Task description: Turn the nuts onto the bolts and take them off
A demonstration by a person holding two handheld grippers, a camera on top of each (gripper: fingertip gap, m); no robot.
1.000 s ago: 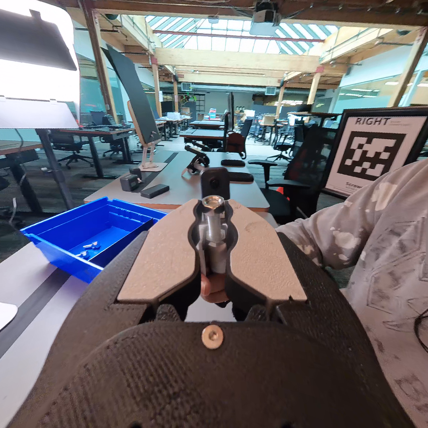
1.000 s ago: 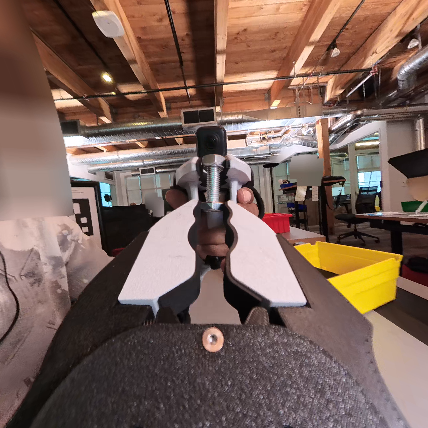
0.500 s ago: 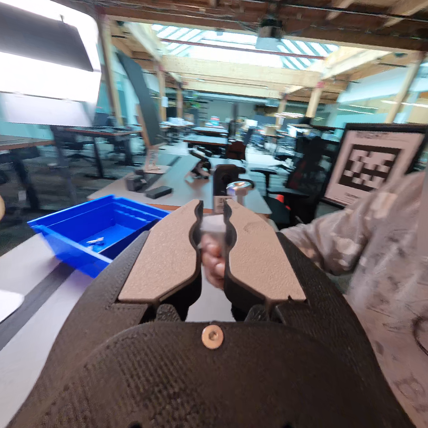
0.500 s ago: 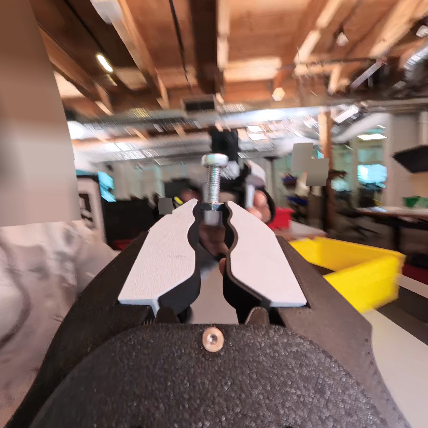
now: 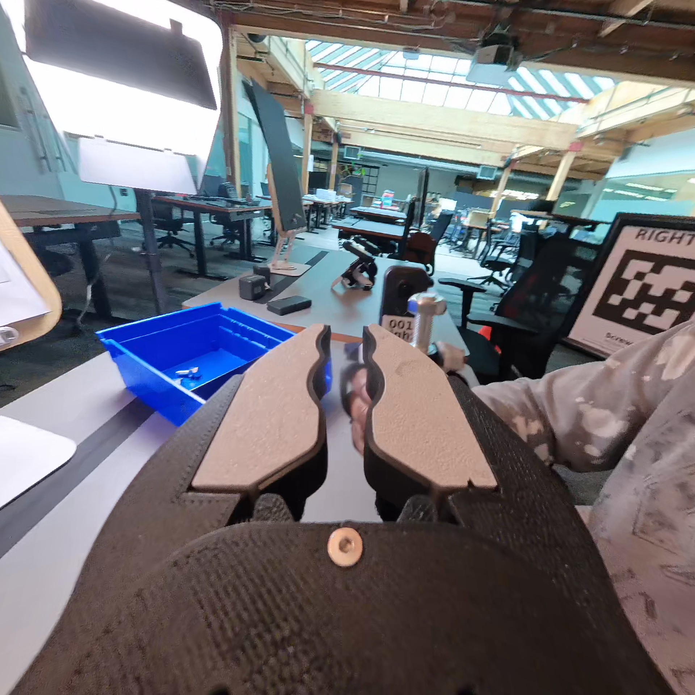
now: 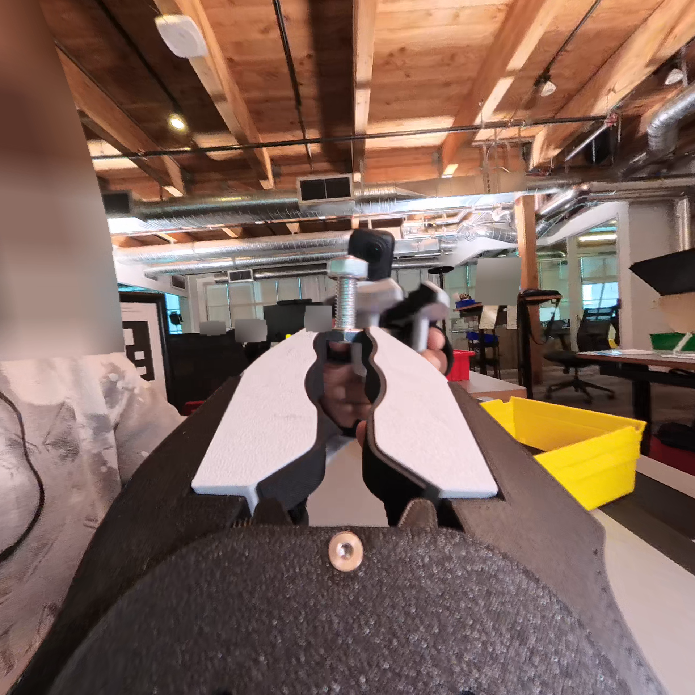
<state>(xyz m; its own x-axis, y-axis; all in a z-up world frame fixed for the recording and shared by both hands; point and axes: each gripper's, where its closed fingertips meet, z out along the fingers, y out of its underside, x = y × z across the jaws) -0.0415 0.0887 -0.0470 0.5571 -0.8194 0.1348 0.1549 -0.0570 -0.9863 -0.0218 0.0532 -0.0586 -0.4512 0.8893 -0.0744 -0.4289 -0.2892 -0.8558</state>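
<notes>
At the far left of the left wrist view, on the grey table [image 5: 56,406], sits a blue bin [image 5: 176,348] with a few small metal parts [image 5: 188,373] lying on its floor. Just right of the bin, the left gripper [image 5: 346,333] fills the foreground; its two tan fingers [image 5: 274,406] stand apart with a clear gap between them and nothing in that gap, so it is released and empty. Beyond its right finger, the bolt [image 5: 425,319] stands upright with its head on top, held up by the other gripper, whose black camera block shows behind it. A person's pale mottled sleeve [image 5: 583,413] reaches in from the right, and a framed marker board [image 5: 654,286] stands behind it. In the right wrist view, the same sleeve [image 6: 67,432] lies at the left edge. In the middle, the right gripper [image 6: 346,334] is clenched at its tips on the nut [image 6: 346,333], which sits on the bolt's [image 6: 344,297] threaded shank; the bolt rises upright above the white fingers [image 6: 270,417], head uppermost, well above the nut. Just right of the bolt and apart from it is the left gripper [image 6: 410,312], slightly blurred, with its jaws parted. At the right, a yellow bin [image 6: 586,447] rests on the table [image 6: 647,586].
</notes>
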